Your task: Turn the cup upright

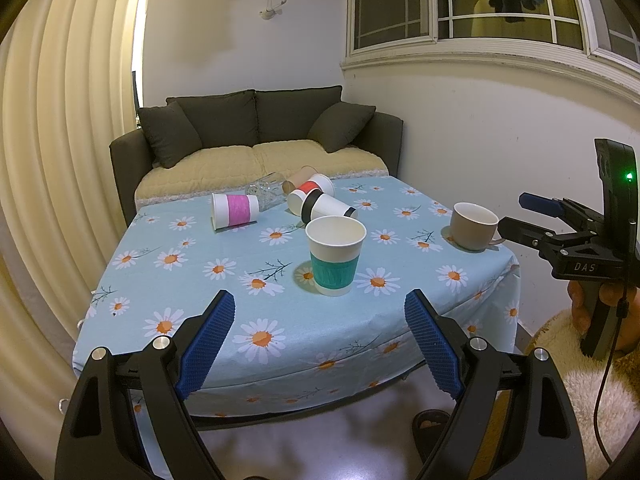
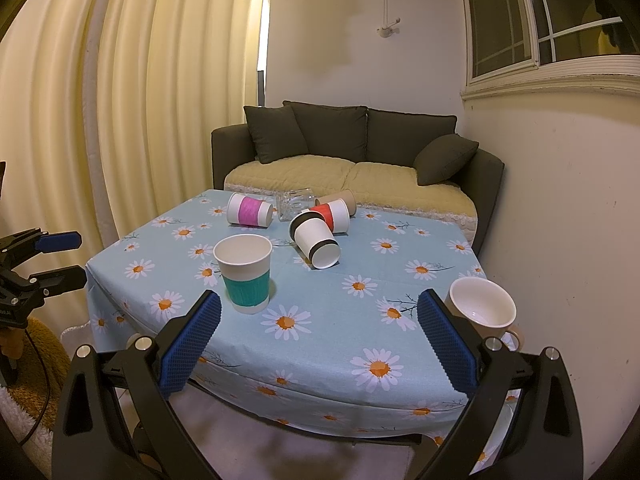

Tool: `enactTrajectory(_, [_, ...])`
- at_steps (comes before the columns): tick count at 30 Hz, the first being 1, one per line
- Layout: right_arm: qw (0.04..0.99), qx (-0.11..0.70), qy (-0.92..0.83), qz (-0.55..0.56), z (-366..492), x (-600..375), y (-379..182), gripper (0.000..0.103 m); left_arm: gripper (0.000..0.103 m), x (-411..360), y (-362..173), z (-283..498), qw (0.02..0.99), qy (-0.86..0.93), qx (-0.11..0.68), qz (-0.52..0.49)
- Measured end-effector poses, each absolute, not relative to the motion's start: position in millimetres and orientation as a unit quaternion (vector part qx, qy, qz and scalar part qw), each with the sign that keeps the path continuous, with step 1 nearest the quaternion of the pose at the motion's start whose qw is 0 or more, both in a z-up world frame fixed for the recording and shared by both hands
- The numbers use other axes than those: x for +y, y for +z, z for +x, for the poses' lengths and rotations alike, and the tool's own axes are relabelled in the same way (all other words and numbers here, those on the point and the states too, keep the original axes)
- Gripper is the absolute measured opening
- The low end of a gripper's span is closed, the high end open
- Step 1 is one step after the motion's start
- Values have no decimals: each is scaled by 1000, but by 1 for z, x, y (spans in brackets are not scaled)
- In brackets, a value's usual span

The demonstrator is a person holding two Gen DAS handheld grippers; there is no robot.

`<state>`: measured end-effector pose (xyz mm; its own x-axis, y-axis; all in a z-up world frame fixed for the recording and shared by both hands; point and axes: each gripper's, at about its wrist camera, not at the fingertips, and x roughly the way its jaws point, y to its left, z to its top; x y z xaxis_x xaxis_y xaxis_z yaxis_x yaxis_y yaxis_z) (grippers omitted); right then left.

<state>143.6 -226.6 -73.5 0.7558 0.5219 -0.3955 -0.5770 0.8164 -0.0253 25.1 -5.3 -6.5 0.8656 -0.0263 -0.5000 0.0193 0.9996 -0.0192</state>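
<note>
A teal-banded paper cup (image 1: 335,255) (image 2: 245,273) and a beige mug (image 1: 474,225) (image 2: 482,312) stand upright on the daisy tablecloth (image 1: 168,280). A pink-banded cup (image 1: 235,210) (image 2: 250,209), a black-banded cup (image 1: 326,207) (image 2: 316,242), a red-banded cup (image 1: 314,187) (image 2: 332,213), a brown cup (image 1: 298,178) (image 2: 340,199) and a clear glass (image 1: 267,191) (image 2: 296,202) lie on their sides at the far end. My left gripper (image 1: 320,340) is open and empty at the near edge, short of the teal cup. My right gripper (image 2: 318,340) is open and empty beside the mug.
A dark sofa (image 1: 256,136) stands just behind the table. Curtains (image 1: 60,160) hang at the left and a wall with a window (image 1: 480,8) is on the right. A slipper (image 1: 430,424) lies on the floor under the table edge.
</note>
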Motion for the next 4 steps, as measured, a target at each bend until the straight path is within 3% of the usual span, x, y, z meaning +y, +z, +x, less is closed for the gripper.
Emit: enactTrajectory(4, [934,189,295,-74,144,-225,-75,97,85,-6,-6,25,966,-13,259,-5])
